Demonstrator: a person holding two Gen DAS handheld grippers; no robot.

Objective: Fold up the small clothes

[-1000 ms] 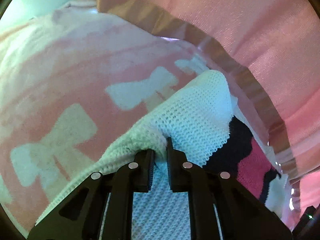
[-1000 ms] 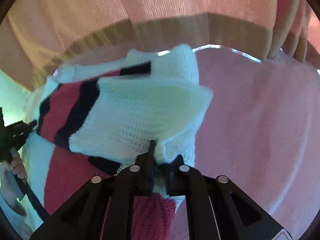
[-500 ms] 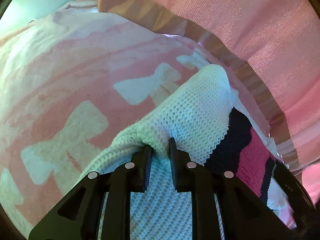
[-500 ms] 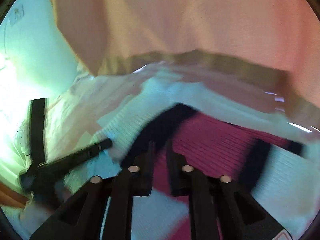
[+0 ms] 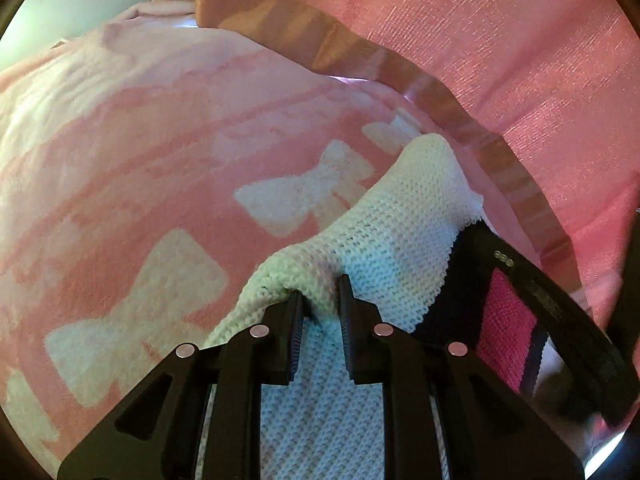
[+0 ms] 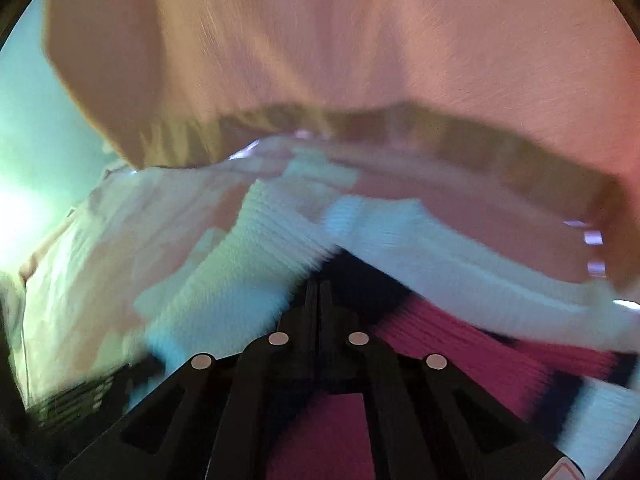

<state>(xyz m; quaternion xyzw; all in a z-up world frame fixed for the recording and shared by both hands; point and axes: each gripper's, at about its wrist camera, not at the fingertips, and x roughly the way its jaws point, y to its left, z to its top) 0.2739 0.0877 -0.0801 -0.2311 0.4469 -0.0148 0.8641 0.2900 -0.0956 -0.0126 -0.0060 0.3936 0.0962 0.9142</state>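
Note:
A small knit sweater [image 5: 404, 236], white with black and magenta stripes, lies on a pink blanket. My left gripper [image 5: 321, 300] is shut on a bunched fold of its white knit, and the fabric humps up between the pads. In the blurred right wrist view my right gripper [image 6: 319, 286] is shut with its jaws together and nothing between them. It hovers over the sweater [image 6: 460, 344] where the black stripe meets the magenta. A black bar of the other hand-held tool [image 5: 560, 312] crosses the magenta stripe at the right of the left wrist view.
The pink blanket with white bows [image 5: 168, 200] spreads to the left of the sweater. A pink curtain [image 5: 500, 48] with a brownish hem band hangs close behind. A pale wall [image 6: 24, 128] shows at far left.
My right gripper let go of the white fold it held, swung left across the sweater and closed empty. The left gripper stayed put, holding its fold; the other tool came into its view.

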